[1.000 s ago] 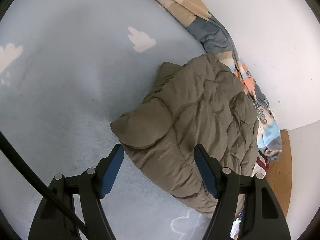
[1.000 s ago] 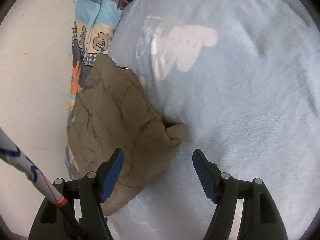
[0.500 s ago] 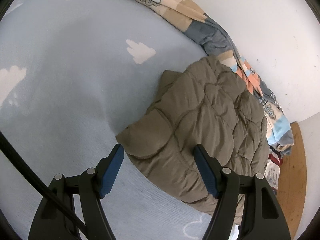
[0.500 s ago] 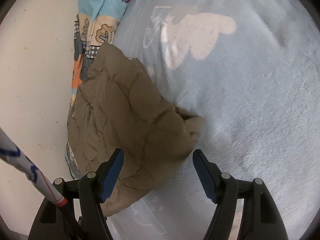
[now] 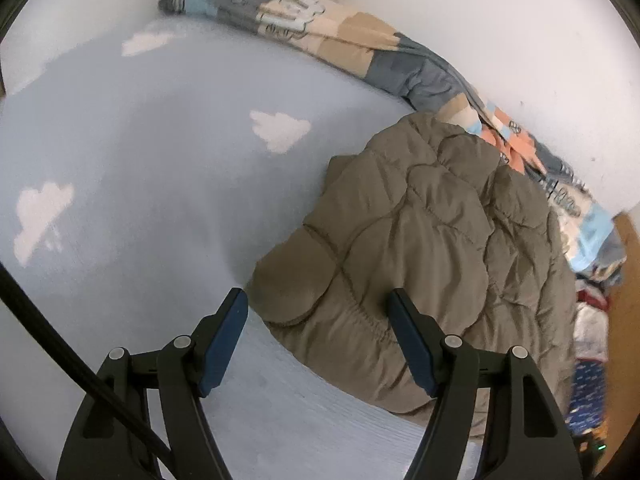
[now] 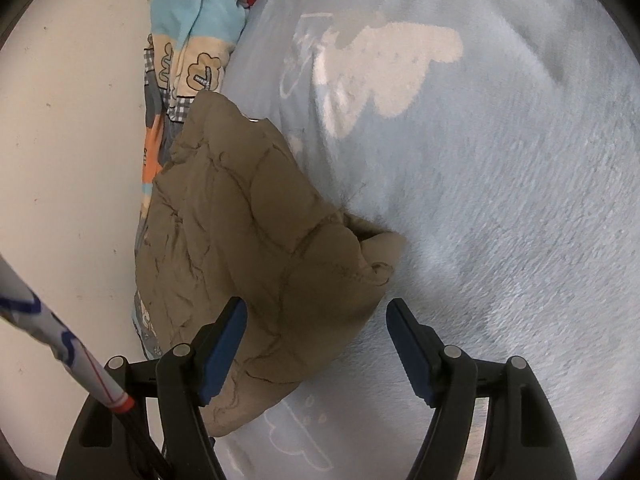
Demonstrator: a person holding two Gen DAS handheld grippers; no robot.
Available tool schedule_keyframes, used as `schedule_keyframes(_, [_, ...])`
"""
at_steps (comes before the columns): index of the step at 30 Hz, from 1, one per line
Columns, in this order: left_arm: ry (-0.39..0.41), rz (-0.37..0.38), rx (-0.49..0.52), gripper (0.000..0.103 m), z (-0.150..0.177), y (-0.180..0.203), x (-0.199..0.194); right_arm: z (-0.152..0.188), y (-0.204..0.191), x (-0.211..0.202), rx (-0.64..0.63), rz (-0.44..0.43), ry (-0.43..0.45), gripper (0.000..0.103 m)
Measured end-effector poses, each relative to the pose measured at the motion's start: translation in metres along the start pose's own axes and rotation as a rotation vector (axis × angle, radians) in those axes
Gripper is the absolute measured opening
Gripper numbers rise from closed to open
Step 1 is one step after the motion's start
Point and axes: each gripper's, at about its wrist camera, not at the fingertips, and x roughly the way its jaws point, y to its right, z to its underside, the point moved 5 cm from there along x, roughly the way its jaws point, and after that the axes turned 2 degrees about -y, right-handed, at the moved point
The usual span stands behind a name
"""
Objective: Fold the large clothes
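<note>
An olive-brown quilted jacket (image 5: 436, 248) lies folded in a bundle on the pale blue cloud-print blanket (image 5: 140, 160), close to the wall. My left gripper (image 5: 318, 316) is open and empty, its jaws standing apart just above the near rounded end of the jacket. In the right wrist view the same jacket (image 6: 248, 248) lies at the left, along the wall. My right gripper (image 6: 316, 320) is open and empty over the jacket's near right edge, with a folded corner (image 6: 380, 252) just beyond it.
A patchwork quilt (image 5: 352, 44) is bunched along the white wall (image 5: 500, 20); it also shows in the right wrist view (image 6: 192, 48). Mixed clothes (image 5: 592, 320) and a wooden edge (image 5: 628, 280) sit at the bed's right end. A striped pole (image 6: 60, 344) crosses the lower left.
Both grippers have shifted over the folded jacket, which sits lower and nearer in both views. The left view has tilted up, showing more quilt and wall. Both stay open.
</note>
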Motion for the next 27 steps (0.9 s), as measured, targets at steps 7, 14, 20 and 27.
schedule_keyframes(7, [0.09, -0.093, 0.102, 0.071, 0.0, 0.011, -0.006, 0.0, 0.0, 0.006, -0.004, -0.008, 0.011, 0.08])
schedule_keyframes(14, [0.142, -0.141, 0.17, 0.071, 0.0, 0.021, -0.009, 0.002, -0.004, 0.016, -0.014, -0.002, 0.004, 0.082])
schedule_keyframes(20, [0.18, -0.16, 0.219, 0.071, -0.001, 0.03, -0.012, 0.001, -0.004, 0.019, -0.012, -0.004, 0.003, 0.083])
schedule_keyframes(27, [0.23, -0.178, 0.28, 0.071, 0.002, 0.043, -0.019, 0.0, -0.005, 0.02, -0.016, -0.001, 0.001, 0.083])
